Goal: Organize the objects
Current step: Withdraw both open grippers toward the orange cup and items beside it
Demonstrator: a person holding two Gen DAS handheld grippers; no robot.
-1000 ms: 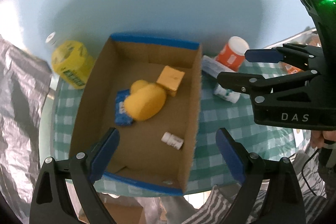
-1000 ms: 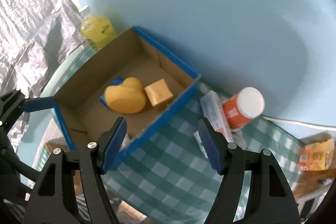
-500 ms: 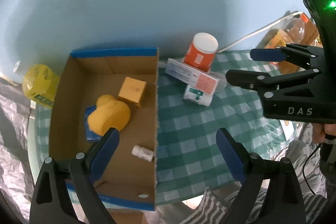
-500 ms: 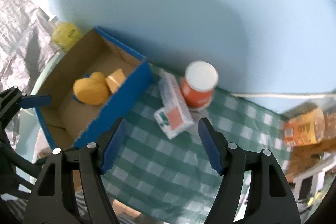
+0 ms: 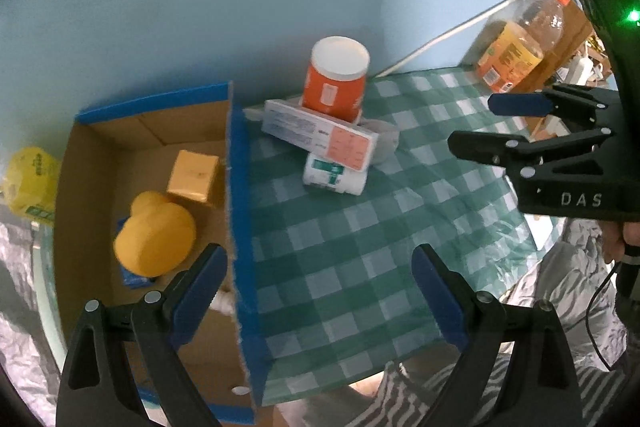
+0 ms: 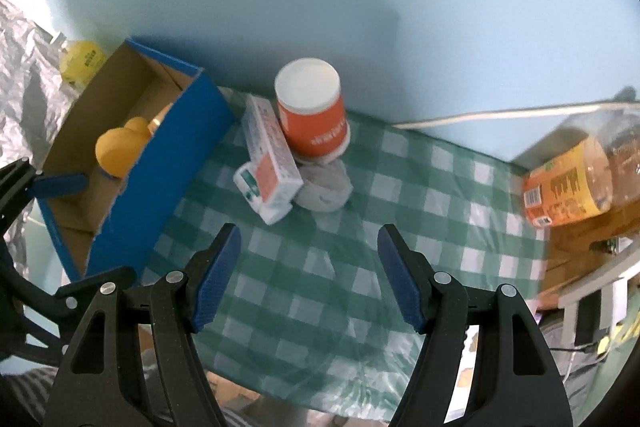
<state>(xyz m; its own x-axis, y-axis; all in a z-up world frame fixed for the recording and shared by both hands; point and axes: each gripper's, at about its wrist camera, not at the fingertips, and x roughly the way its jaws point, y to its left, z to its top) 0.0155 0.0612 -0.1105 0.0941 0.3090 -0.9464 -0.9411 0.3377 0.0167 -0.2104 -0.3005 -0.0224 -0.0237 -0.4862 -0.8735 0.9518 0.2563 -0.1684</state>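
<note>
Both claws wide, holding nothing: left claw, right claw; we hover above the bench; box at 9 o'clock already holds yellow duck and tan cube; left to sort, we judge: orange jar, carton, small packet, clustered at 12 o'clock.

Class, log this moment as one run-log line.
left gripper: open, empty | right gripper: open, empty | box: holds duck | jar, carton: on table
</note>
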